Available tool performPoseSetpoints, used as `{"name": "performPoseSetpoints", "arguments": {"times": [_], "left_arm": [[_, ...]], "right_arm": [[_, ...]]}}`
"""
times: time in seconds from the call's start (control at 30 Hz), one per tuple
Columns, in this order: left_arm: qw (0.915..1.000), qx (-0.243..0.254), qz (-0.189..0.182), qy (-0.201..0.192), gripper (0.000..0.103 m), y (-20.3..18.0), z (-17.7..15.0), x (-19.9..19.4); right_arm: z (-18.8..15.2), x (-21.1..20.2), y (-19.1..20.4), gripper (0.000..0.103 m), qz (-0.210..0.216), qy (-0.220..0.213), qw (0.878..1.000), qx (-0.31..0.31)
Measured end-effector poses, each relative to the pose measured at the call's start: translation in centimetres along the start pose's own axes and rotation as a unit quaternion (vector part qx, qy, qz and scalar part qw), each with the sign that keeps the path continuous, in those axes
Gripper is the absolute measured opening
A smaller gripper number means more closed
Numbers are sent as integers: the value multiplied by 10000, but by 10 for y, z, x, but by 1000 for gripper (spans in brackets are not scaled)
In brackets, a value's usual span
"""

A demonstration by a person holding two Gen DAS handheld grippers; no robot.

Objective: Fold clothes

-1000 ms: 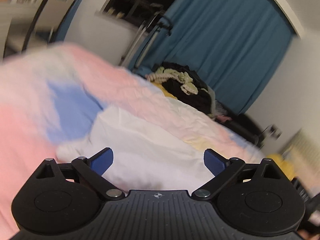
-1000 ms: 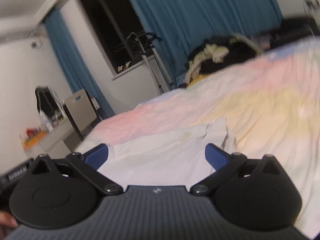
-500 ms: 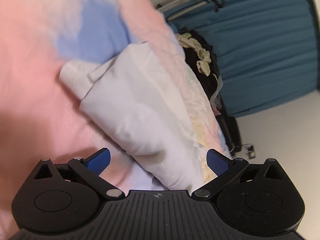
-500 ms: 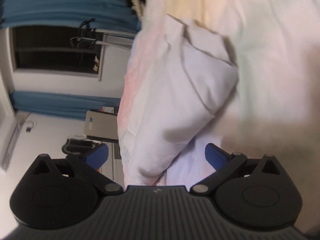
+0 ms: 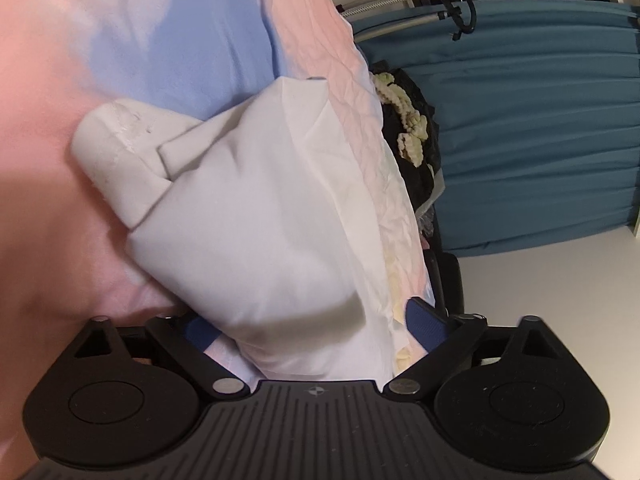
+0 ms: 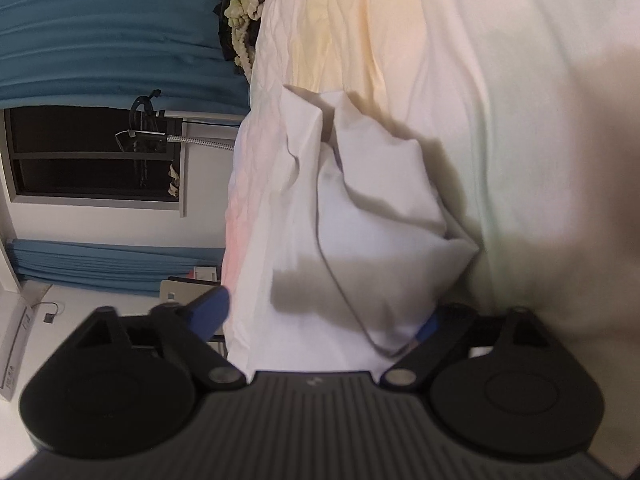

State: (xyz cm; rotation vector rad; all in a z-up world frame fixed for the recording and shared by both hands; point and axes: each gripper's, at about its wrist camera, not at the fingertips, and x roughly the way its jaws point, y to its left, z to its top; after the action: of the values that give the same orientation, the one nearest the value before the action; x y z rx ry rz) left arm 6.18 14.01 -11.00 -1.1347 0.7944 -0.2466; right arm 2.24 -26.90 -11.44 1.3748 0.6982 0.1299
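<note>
white garment (image 5: 256,216) | partly folded, rumpled | on pastel bedsheet (image 5: 52,92)

Black ribbed body; blue fingers (image 5: 424,326)

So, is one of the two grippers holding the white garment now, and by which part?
Neither holds it. The left gripper and right gripper are open, the white cloth garment lying between their fingers on the pastel bedsheet.
</note>
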Motion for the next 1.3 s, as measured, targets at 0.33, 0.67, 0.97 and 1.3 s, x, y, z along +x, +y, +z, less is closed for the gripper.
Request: {"name": "performPoseSetpoints", "arguments": {"times": [0.33,0.67,0.97,1.3], "left_arm": [[9998,-6,-57,-214,35,-2,-1,-14],[9962,403,-768,-78,26,-96,-24,-29],[9839,1069,-1299,603,26,-225,-67,75],[9459,2115,-2007,1425,27,-288,-155,246]], "right_arm": [[-4,-15,9,22,261,-63,9991,-319],[10,-90,65,19,775,-547,9940,-553],[116,-164,97,19,1255,-1691,9769,-363],[227,-233,44,20,1098,-3199,9364,-940]]}}
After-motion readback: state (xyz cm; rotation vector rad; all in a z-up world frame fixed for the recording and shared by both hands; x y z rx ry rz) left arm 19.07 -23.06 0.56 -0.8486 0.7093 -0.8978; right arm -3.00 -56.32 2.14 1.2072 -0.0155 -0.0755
